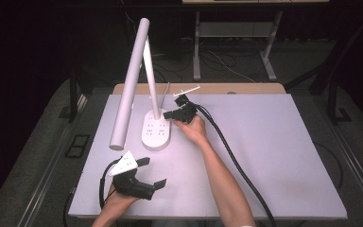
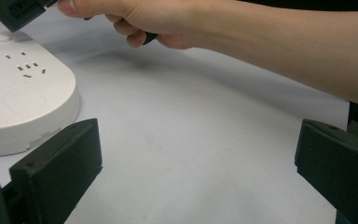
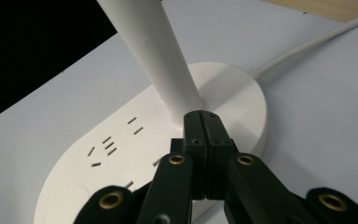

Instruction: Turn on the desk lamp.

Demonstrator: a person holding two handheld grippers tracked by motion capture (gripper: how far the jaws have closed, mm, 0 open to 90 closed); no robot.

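White lamp (image 1: 142,80) with a socketed base (image 1: 156,130) near the tabletop's (image 1: 274,156) far-left area; no lettering is legible on it. Right gripper (image 3: 201,122), jaws together on nothing, hangs over the base beside the stem (image 3: 156,51). Left gripper (image 1: 152,172), jaws apart, sits near the near-left edge.

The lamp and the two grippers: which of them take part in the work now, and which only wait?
Taking part:
- desk lamp, its base
- right gripper, fingers shut, over the base

Waiting:
- left gripper, open, apart from the lamp
- lamp cable
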